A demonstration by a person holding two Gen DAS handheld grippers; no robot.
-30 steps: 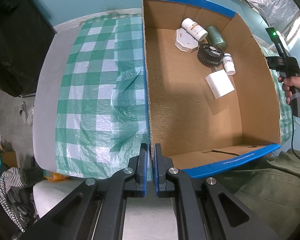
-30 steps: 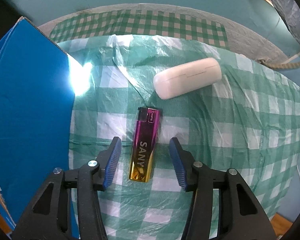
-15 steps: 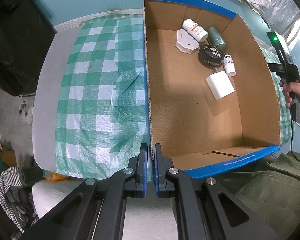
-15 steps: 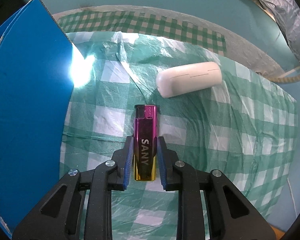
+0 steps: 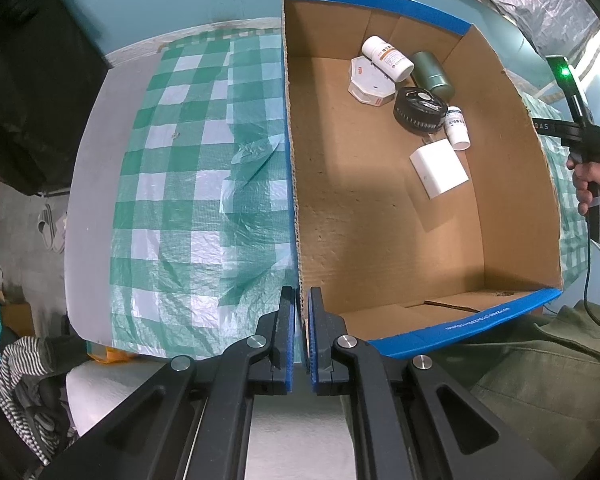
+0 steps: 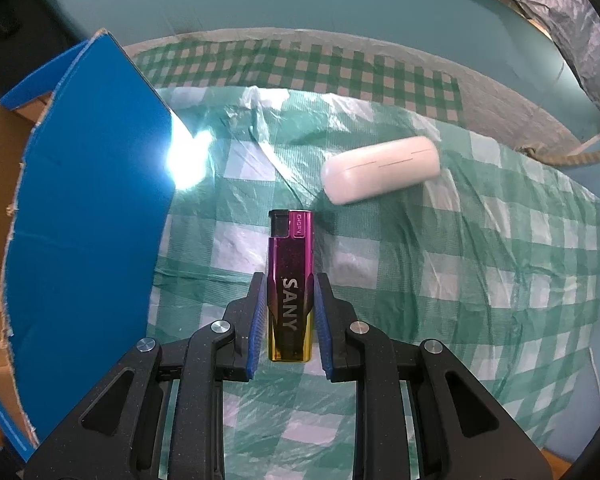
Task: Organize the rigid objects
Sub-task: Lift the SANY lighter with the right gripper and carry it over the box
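Lighter clamped, box wall near

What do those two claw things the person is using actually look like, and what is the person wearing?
Both are black plastic tools. Each of the left gripper and right gripper has two angular arms with triangular cut-outs, silver rivets at the joints, and ribbed blue pads lining the fingers. Seen from the left camera, the right tool's handle carries a green light and a dark cable. The person wears an olive-green jacket.
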